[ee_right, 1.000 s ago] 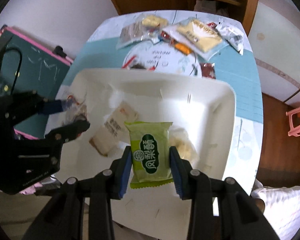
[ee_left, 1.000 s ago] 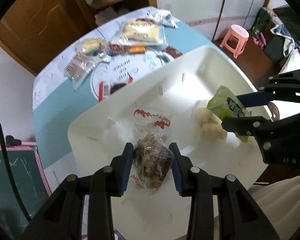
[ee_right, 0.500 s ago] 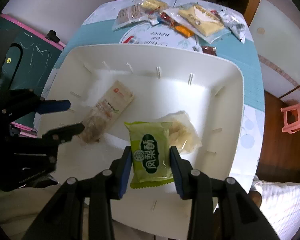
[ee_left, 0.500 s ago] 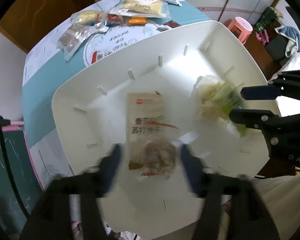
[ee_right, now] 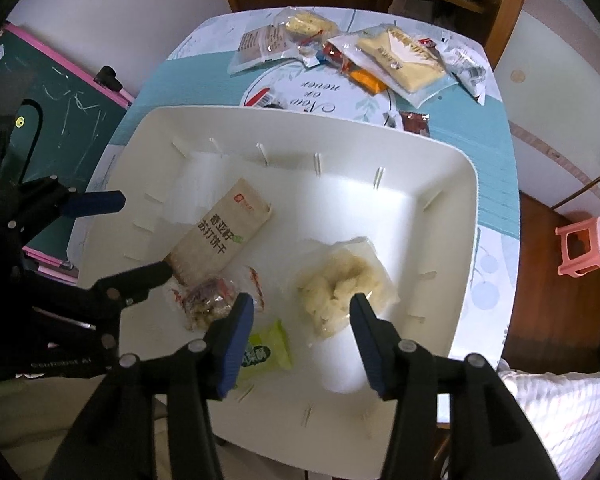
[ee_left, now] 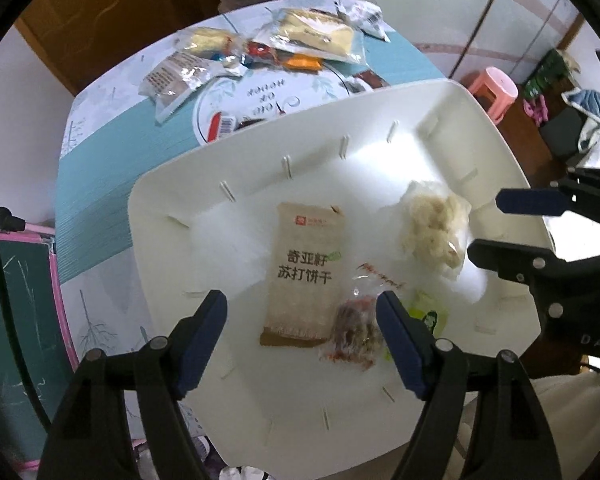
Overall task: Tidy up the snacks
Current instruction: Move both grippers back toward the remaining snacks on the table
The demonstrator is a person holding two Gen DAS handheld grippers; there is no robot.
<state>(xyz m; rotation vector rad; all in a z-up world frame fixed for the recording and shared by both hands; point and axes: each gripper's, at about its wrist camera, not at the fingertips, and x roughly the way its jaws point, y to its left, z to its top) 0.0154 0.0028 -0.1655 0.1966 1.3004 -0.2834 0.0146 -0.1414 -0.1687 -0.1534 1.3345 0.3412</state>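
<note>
A white bin [ee_left: 172, 184] [ee_right: 440, 168] holds a tan cracker pack [ee_left: 306, 268] [ee_right: 220, 232], a clear bag of dark snacks [ee_left: 354, 330] [ee_right: 210, 300], a green pack [ee_left: 426, 316] [ee_right: 266, 352] and a clear bag of pale pieces [ee_left: 434, 228] [ee_right: 340, 284]. My left gripper [ee_left: 302, 334] [ee_right: 140, 236] is open and empty above the dark-snack bag. My right gripper [ee_right: 302, 340] [ee_left: 488, 224] is open and empty above the green pack and pale bag.
Several more snack packs [ee_left: 260, 56] [ee_right: 360, 52] lie on the teal table [ee_left: 100, 160] beyond the bin. A pink stool [ee_right: 584, 246] stands on the floor at the right. A green chalkboard [ee_right: 60, 92] leans at the left.
Both grippers opened and pulled back. The dark-snack bag dropped from the left gripper and the green pack from the right; both now lie in the bin.
</note>
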